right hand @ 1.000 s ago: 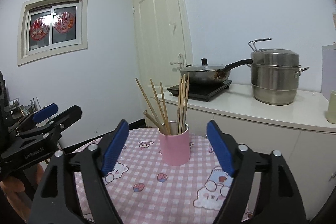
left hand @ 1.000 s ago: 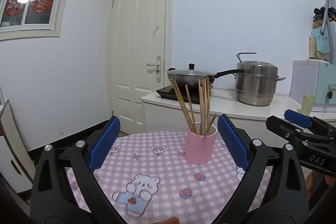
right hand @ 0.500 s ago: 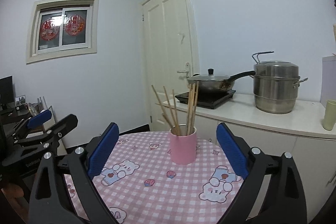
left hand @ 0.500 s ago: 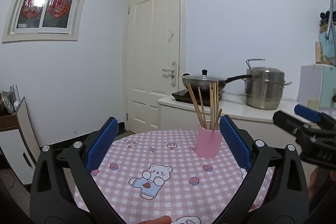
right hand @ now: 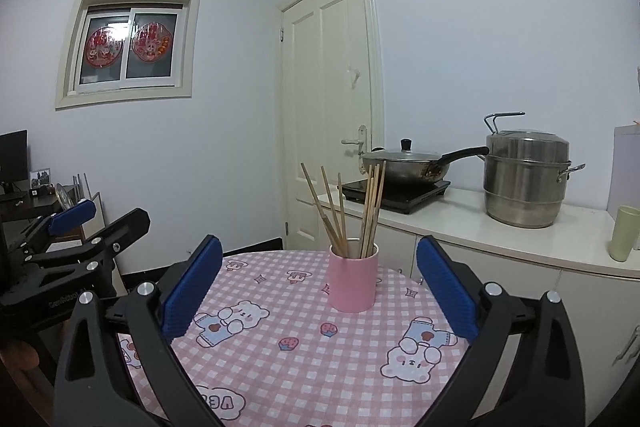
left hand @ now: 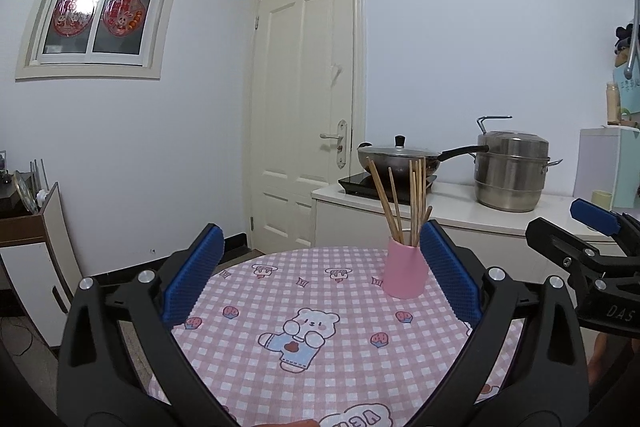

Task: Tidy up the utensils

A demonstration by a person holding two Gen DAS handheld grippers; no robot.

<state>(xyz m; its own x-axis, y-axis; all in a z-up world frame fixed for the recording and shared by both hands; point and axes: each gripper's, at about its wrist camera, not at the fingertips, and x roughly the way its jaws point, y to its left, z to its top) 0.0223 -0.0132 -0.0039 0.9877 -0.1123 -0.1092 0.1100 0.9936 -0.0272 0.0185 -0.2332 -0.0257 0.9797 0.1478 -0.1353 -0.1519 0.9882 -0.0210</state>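
A pink cup point(left hand: 403, 271) holding several wooden chopsticks point(left hand: 414, 201) stands upright on a round table with a pink checked cloth point(left hand: 304, 327). My left gripper point(left hand: 320, 275) is open and empty, held back from the table with the cup near its right finger. In the right wrist view the cup point(right hand: 353, 279) and chopsticks point(right hand: 340, 211) sit between my open, empty right gripper's point(right hand: 320, 275) fingers, farther off. The right gripper also shows at the right edge of the left wrist view point(left hand: 592, 227), and the left gripper at the left of the right wrist view point(right hand: 72, 223).
A white counter point(right hand: 500, 231) behind the table carries an induction hob with a lidded wok point(right hand: 404, 167), a steel steamer pot point(right hand: 524, 179) and a pale green cup point(right hand: 622, 239). A cream door point(left hand: 308, 115) is behind. A low cabinet point(left hand: 28, 251) stands at left.
Both grippers have pulled back and up from the cup, which now looks smaller and farther away. More of the tablecloth shows. Both grippers stay open.
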